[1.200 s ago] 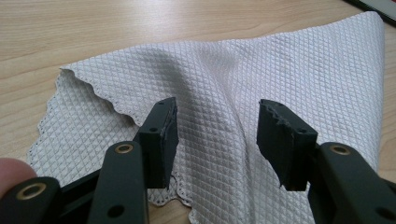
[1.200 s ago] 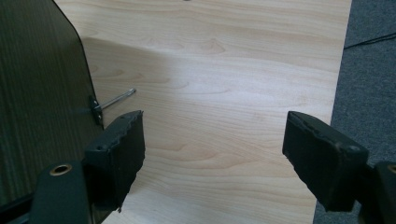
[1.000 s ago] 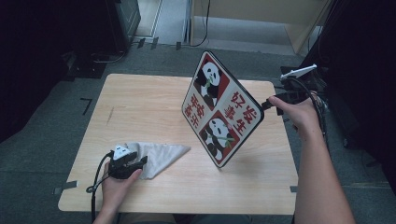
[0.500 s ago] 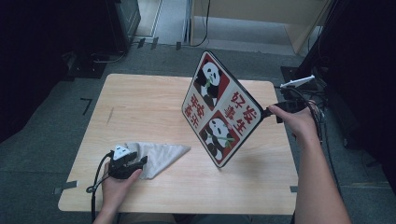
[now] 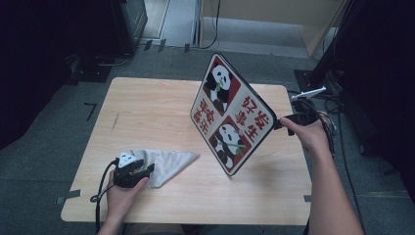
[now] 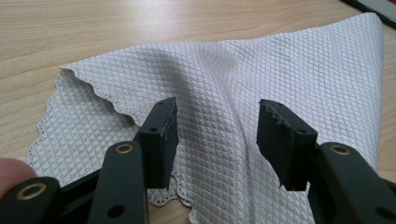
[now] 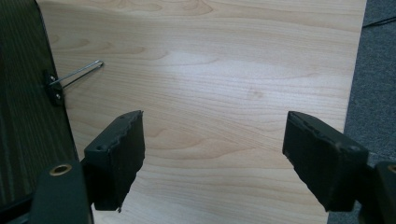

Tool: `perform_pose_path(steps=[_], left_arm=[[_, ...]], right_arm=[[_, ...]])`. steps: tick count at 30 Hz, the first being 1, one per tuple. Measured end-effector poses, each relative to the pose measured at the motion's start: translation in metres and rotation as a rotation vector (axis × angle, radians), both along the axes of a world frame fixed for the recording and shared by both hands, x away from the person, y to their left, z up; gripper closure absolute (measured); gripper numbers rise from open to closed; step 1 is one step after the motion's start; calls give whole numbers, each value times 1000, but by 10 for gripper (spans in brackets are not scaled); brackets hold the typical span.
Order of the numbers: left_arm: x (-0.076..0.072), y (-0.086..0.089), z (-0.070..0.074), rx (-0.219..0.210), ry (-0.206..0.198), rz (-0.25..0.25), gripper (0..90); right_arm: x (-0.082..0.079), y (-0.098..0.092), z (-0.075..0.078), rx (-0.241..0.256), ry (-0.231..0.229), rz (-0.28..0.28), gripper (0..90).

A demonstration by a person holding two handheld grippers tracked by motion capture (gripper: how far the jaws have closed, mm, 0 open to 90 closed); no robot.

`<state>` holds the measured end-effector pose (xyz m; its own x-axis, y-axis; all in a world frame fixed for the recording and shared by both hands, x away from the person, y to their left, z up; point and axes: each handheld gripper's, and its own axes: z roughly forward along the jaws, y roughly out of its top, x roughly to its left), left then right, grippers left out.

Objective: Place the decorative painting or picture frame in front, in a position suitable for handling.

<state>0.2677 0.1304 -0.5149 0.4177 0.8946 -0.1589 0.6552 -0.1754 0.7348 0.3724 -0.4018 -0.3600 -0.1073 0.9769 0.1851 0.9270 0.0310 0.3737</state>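
Left gripper (image 6: 217,135): jaws spread, astride a raised fold of the grey cloth (image 6: 261,79) lying on the table (image 5: 161,107); fold ran straight ahead | right gripper (image 7: 231,158): spread, empty, beside the propped panda picture frame (image 5: 230,115).

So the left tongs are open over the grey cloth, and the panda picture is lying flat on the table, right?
Not quite. The panda picture is not lying flat: the high view shows it standing tilted on the table, with a wire prop behind it in the right gripper view. The rest holds: the left tongs are open over the grey cloth.
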Motion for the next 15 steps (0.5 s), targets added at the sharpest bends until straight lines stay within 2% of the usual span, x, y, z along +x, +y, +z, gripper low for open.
perform_pose_path(steps=[4, 8, 15], left_arm=[[0, 0, 0, -4, 0, 2, 488], [0, 0, 0, -8, 3, 2, 488], [0, 0, 0, -10, 3, 1, 489]], right_arm=[[-3, 1, -9, 3, -21, -5, 216], [-6, 3, -17, 20, -16, -10, 214], [-9, 2, -26, 17, -17, -7, 214]])
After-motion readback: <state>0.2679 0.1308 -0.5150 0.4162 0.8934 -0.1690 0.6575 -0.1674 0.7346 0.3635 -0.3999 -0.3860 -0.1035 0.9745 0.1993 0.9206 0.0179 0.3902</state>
